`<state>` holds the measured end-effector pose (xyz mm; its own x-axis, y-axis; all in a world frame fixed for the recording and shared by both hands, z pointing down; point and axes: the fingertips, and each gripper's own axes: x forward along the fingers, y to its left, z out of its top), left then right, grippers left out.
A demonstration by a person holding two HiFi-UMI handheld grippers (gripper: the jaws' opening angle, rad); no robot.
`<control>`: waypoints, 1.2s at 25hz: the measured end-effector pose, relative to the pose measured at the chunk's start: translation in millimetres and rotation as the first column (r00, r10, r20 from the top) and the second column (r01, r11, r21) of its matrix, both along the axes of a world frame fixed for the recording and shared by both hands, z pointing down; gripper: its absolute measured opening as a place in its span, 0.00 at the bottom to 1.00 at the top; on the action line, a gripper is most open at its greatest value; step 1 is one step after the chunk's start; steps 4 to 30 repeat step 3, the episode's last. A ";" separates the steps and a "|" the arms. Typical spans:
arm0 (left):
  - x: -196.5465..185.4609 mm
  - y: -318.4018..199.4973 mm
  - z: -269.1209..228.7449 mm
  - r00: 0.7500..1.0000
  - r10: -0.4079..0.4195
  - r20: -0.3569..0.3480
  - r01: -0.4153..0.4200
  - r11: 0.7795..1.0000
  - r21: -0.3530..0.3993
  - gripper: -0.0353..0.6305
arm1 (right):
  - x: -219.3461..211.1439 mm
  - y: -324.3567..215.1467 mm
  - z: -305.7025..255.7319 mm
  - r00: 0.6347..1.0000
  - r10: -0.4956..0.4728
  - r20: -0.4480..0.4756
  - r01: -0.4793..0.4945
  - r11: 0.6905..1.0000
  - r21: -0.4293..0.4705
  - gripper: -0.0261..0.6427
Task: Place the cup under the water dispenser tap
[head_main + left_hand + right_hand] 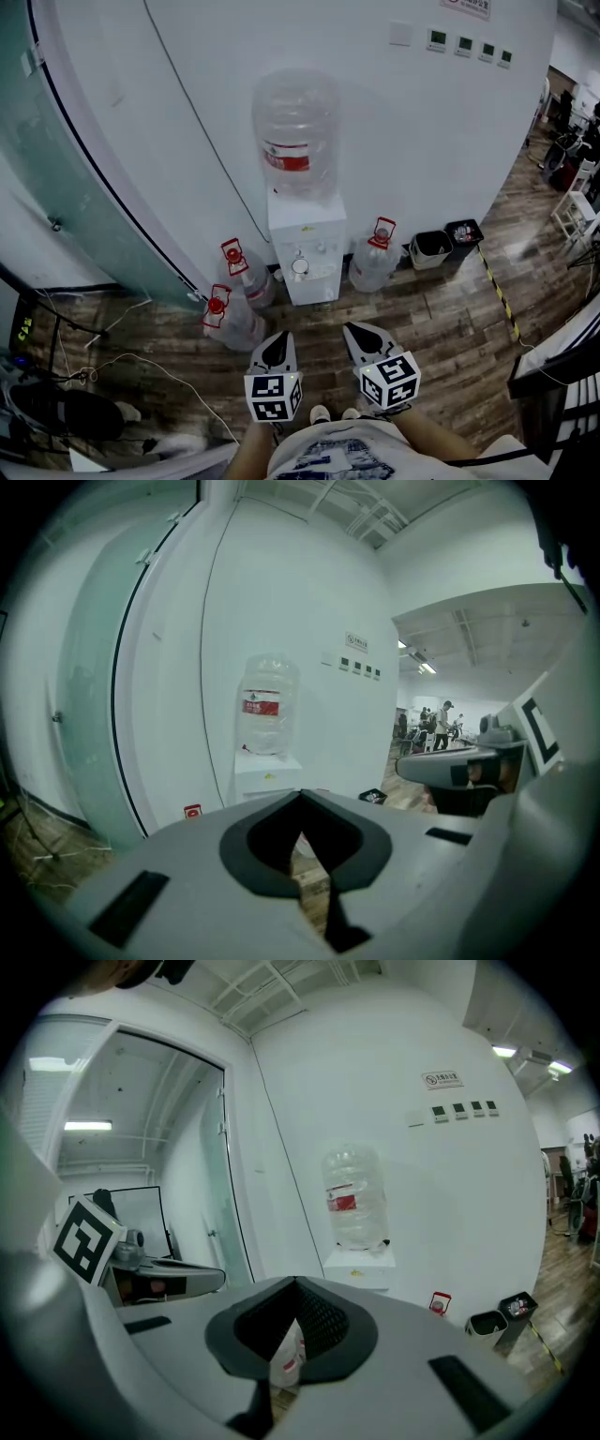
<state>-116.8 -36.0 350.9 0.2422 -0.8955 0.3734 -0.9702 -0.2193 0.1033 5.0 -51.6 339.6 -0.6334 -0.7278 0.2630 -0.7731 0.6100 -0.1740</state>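
The white water dispenser stands against the wall with a large clear bottle on top. A small pale round thing, seemingly the cup, sits in its front recess below the taps. My left gripper and right gripper hover side by side well short of the dispenser, both pointing at it. Each is shut with nothing between the jaws. The dispenser stands far ahead of the left gripper in the left gripper view. Likewise the dispenser is distant beyond the right gripper.
Three water bottles stand on the wooden floor: two left of the dispenser, one right. Two small bins sit further right, with striped floor tape beside them. A glass door and loose cables are at the left.
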 end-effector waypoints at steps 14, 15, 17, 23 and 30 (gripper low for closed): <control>-2.7 -0.6 2.5 1.000 -0.003 0.000 0.003 1.000 -0.007 0.13 | 0.1 -2.0 -0.3 1.000 0.004 0.002 -0.004 1.000 0.000 0.07; -2.7 -0.6 2.5 1.000 -0.003 0.000 0.003 1.000 -0.007 0.13 | 0.1 -2.0 -0.3 1.000 0.004 0.002 -0.004 1.000 0.000 0.07; -2.7 -0.6 2.5 1.000 -0.003 0.000 0.003 1.000 -0.007 0.13 | 0.1 -2.0 -0.3 1.000 0.004 0.002 -0.004 1.000 0.000 0.07; -2.7 -0.6 2.5 1.000 -0.003 0.000 0.003 1.000 -0.007 0.13 | 0.1 -2.0 -0.3 1.000 0.004 0.002 -0.004 1.000 0.000 0.07; -2.7 -0.6 2.5 1.000 -0.003 0.000 0.003 1.000 -0.007 0.13 | 0.1 -2.0 -0.3 1.000 0.004 0.002 -0.004 1.000 0.000 0.07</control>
